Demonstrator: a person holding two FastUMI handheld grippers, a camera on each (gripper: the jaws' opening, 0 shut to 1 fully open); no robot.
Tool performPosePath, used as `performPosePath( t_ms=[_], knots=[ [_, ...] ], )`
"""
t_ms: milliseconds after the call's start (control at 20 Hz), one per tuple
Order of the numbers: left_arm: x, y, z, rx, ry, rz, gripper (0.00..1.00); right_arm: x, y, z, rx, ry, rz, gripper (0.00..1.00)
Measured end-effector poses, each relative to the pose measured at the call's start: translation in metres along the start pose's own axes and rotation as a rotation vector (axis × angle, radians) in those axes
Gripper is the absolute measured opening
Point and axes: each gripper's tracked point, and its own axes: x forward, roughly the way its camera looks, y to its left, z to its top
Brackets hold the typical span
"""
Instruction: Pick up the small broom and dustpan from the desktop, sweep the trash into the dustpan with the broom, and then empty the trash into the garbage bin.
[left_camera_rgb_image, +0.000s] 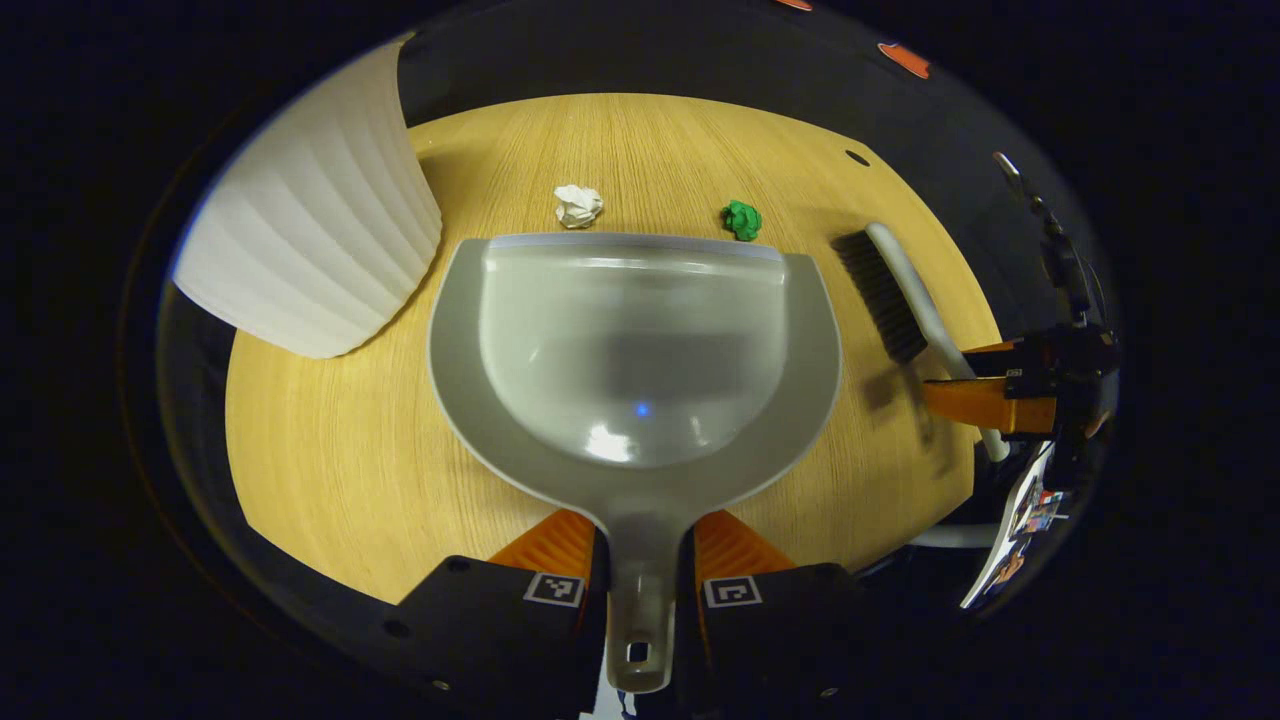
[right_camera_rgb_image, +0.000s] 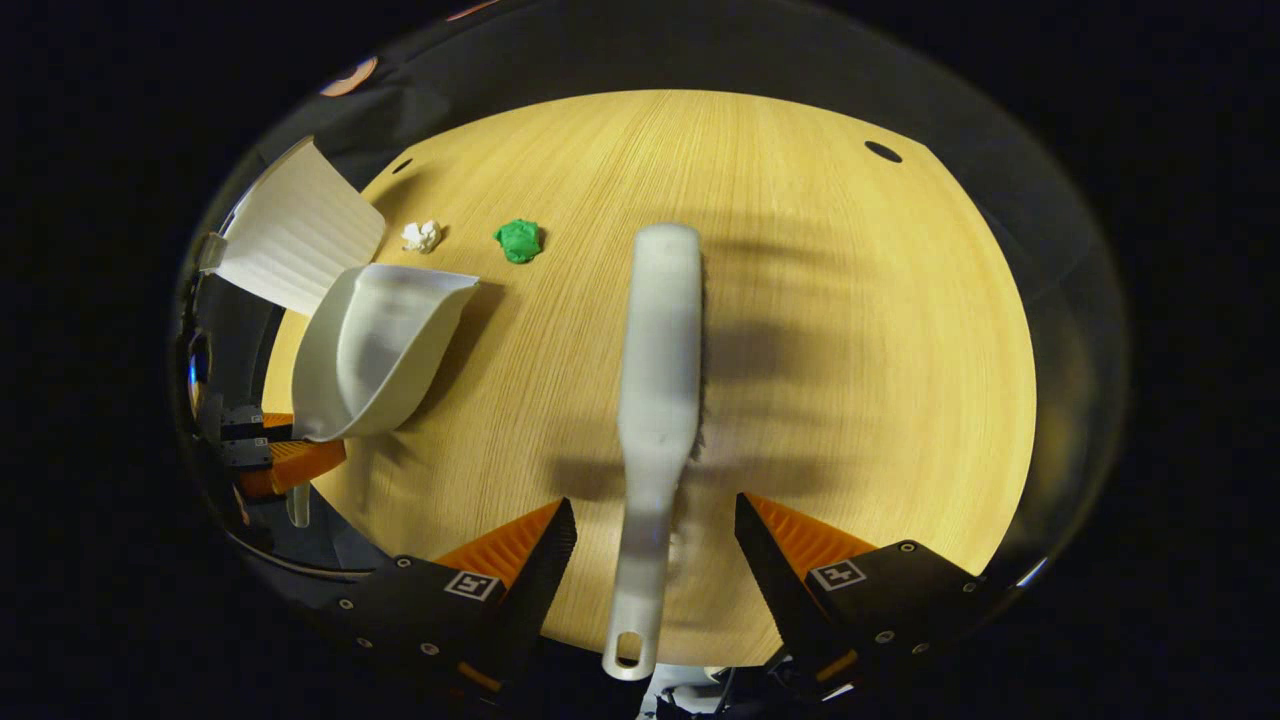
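Observation:
The grey dustpan fills the middle of the left gripper view, and my left gripper is shut on its handle. Just past its front lip lie a white paper wad and a green wad on the wooden desktop. In the right gripper view the white broom points away from me, bristles to its right. Its handle runs between the fingers of my right gripper, which stands open with a gap on each side. To the left there I see the dustpan, tilted, and the two wads.
A white ribbed garbage bin stands at the desk's far left, close beside the dustpan. The broom and right gripper are at the desk's right edge. A small dark hole marks the far right corner.

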Motion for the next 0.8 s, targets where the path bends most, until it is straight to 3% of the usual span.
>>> performPosePath(
  t_ms=[250,300,350,400,500,650,800],
  knots=[
    [0.005,0.011,0.003,0.025,-0.016,0.007,0.29,0.009,0.0,-0.009,-0.039,0.073,-0.053,0.93],
    [0.007,0.012,0.003,0.029,-0.015,0.005,0.29,0.011,0.0,-0.01,-0.042,0.082,-0.062,0.71],
    [0.006,0.012,0.002,0.029,-0.012,0.0,0.29,0.013,0.0,-0.009,-0.041,0.086,-0.068,0.71],
    [0.004,0.011,0.001,0.029,-0.008,-0.007,0.29,0.014,0.001,-0.009,-0.043,0.082,-0.069,0.46],
    [0.003,0.012,-0.001,0.038,-0.001,-0.016,0.29,0.014,-0.003,-0.005,-0.057,0.057,-0.083,0.29],
    [0.003,0.017,-0.001,0.062,0.0,-0.018,0.29,0.009,-0.002,0.006,-0.053,-0.002,-0.08,0.21],
    [0.001,0.021,0.001,0.092,-0.003,-0.024,0.29,-0.005,0.014,0.03,0.014,-0.096,-0.009,0.17]
  ],
)
